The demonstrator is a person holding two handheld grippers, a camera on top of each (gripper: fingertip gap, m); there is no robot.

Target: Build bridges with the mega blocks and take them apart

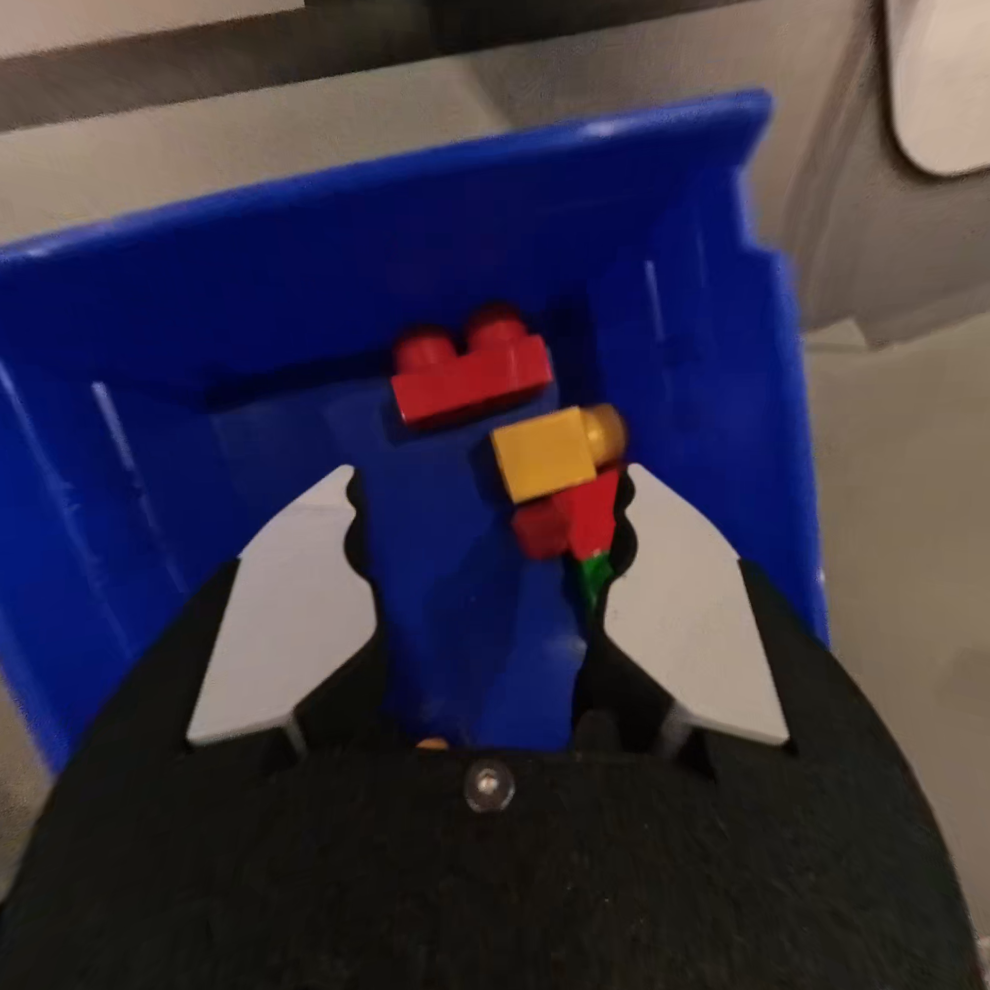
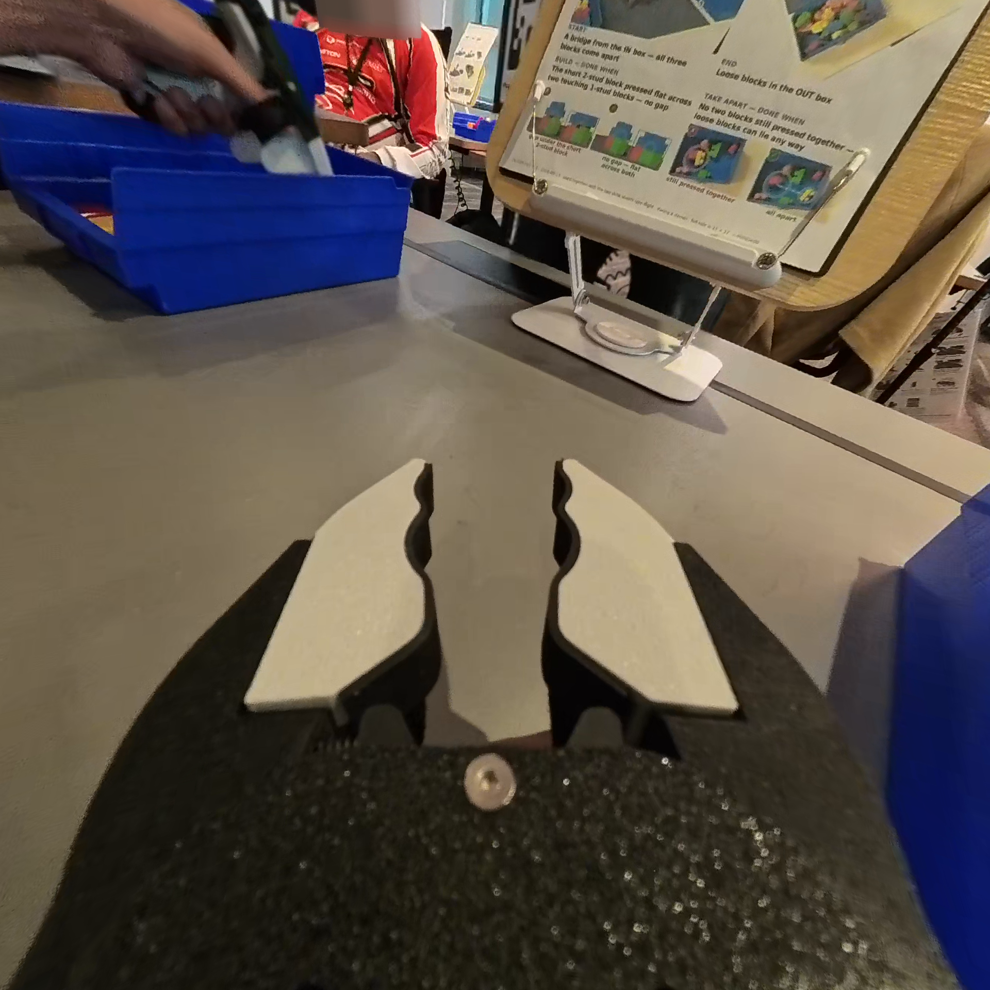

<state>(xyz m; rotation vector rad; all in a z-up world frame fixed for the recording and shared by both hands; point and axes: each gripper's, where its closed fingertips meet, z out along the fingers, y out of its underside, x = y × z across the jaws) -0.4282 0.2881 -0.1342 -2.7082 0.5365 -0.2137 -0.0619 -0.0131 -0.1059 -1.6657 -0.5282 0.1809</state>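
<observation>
Left wrist view: the left gripper (image 1: 490, 514) hangs spread and empty inside the blue plastic bin (image 1: 321, 278). A yellow-red-green block cluster (image 1: 557, 482) brushes one finger and could slide aside on closing. The right gripper (image 2: 492, 477) waits parted over the grey table (image 2: 214, 428).

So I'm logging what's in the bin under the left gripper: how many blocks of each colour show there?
Red blocks: 2
Yellow block: 1
Green block: 1, mostly hidden
Total: 4 in the blue bin
</observation>
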